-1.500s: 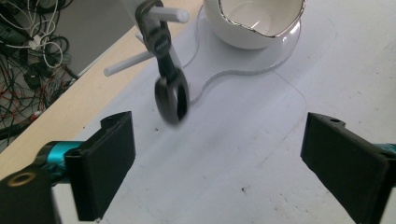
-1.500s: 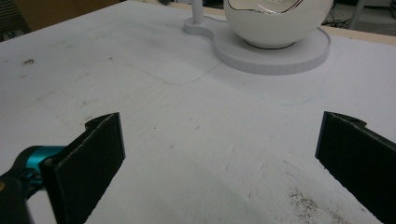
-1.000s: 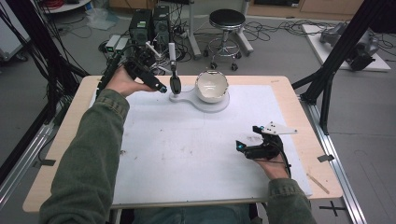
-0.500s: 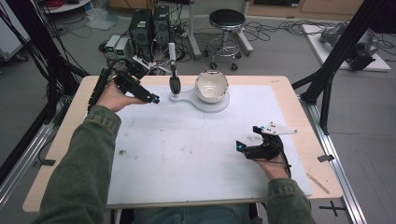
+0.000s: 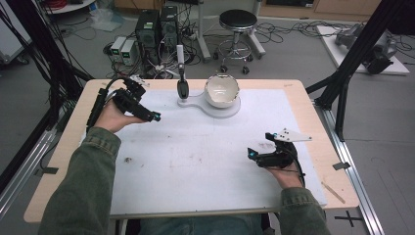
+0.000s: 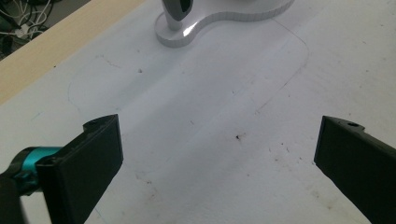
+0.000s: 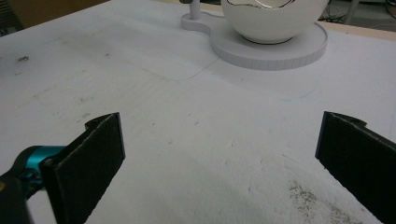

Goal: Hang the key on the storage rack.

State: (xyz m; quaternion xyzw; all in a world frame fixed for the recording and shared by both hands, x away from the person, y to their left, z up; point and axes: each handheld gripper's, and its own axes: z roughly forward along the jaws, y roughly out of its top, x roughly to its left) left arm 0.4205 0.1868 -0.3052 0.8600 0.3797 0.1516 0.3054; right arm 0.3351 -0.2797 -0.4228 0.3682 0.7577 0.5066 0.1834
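Observation:
A white bowl (image 5: 221,90) sits on a white keyhole-shaped base (image 5: 231,108) at the back middle of the white mat; the bowl (image 7: 273,18) and base (image 7: 271,51) also show in the right gripper view. A black-and-white hand tool (image 5: 182,83) stands upright at the base's left end (image 6: 180,32). My left gripper (image 5: 151,116) is held open over the mat's left side, left of the tool and apart from it. My right gripper (image 5: 253,155) rests open at the front right, empty. Nothing lies between either pair of jaws.
The white mat (image 5: 195,161) covers most of a wooden table (image 5: 78,122). Computer boxes (image 5: 156,24), cables and a stool (image 5: 237,22) stand on the floor behind. Black frame struts (image 5: 342,83) rise at the right.
My left gripper has drawn back leftward and toward the person, away from the upright tool. The right gripper has stayed put.

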